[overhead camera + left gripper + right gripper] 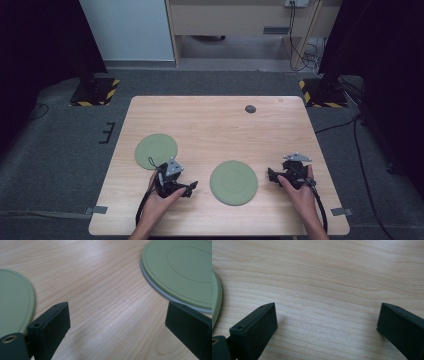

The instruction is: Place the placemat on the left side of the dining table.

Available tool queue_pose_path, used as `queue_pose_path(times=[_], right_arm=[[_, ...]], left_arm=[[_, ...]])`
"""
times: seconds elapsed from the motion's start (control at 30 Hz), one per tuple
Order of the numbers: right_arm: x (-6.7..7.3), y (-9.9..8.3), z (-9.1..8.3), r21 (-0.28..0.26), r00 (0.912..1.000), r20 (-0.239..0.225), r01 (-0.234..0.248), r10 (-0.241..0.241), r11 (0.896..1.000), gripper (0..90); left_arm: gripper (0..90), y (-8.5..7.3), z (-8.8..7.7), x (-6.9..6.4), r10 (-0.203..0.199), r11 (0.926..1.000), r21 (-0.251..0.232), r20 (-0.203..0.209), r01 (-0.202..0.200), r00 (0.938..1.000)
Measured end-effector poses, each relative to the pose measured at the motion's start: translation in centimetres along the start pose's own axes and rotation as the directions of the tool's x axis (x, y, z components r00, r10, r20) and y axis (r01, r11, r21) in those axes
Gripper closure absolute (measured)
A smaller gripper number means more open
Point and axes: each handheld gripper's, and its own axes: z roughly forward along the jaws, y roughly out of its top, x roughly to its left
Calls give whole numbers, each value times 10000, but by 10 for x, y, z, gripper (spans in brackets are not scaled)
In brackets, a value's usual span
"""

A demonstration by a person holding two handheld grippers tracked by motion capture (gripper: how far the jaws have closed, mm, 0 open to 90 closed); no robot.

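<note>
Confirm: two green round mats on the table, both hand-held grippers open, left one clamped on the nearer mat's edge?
Not clamped. The left hand-held gripper is open over bare table, holding nothing; the left gripper view shows the nearer mat beyond one jaw, the farther mat beyond the other. Two green round mats, right hand-held gripper also open: correct.

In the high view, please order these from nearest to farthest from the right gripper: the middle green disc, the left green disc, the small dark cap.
From the right gripper:
1. Middle green disc, just to its left.
2. Small dark cap, at the table's far edge.
3. Left green disc, across the table by the left gripper.
</note>
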Motion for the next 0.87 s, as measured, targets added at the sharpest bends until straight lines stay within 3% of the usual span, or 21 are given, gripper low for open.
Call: queue_pose_path(times=[0.07,0.23,0.5,0.87], right_arm=[[0,0,0,7,10000,-6,-5,5,10000,28],[0,0,0,23,10000,-19,-42,42,10000,25],[0,0,0,32,10000,-32,-35,35,10000,23],[0,-1,0,21,10000,-48,26,-26,10000,21]], left_arm=[[49,-2,1,-8,-23,10000,-20,267,24,9996],[50,-6,3,-16,75,9999,125,450,-80,9990],[58,-9,14,-27,417,9975,555,415,-440,9983],[47,-10,18,-24,420,9969,660,187,-431,9989]])
